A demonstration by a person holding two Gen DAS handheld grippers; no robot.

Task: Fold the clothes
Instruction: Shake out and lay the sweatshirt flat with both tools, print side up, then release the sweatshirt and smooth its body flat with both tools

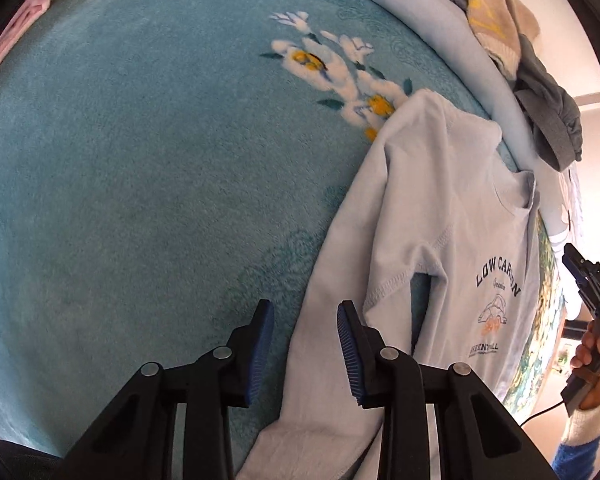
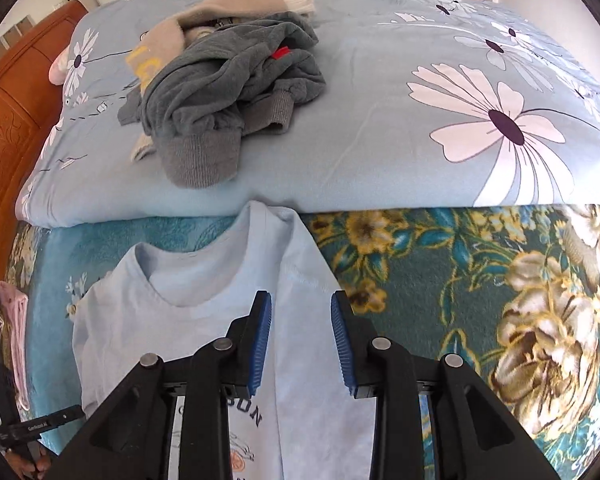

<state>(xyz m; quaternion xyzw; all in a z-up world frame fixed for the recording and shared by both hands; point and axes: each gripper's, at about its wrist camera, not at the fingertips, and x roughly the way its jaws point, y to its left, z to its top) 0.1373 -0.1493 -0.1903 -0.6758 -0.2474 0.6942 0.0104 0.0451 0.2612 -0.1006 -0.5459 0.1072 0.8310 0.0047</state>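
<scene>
you see pale blue sweatshirt with navy lettering, teal blanket with white-yellow flowers, light blue quilt with white daisies, grey garment, blue pads.

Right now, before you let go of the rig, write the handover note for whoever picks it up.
Left gripper: open, nothing held, over the shirt's left sleeve.
Right gripper: open, nothing held, over the right sleeve.
Light blue sweatshirt: flat, print up, on the teal blanket, collar towards the folded duvet. Both sleeves lie folded in over the body.
Left to do: fold the body, then the grey garment and beige sweater piled on the duvet.
</scene>
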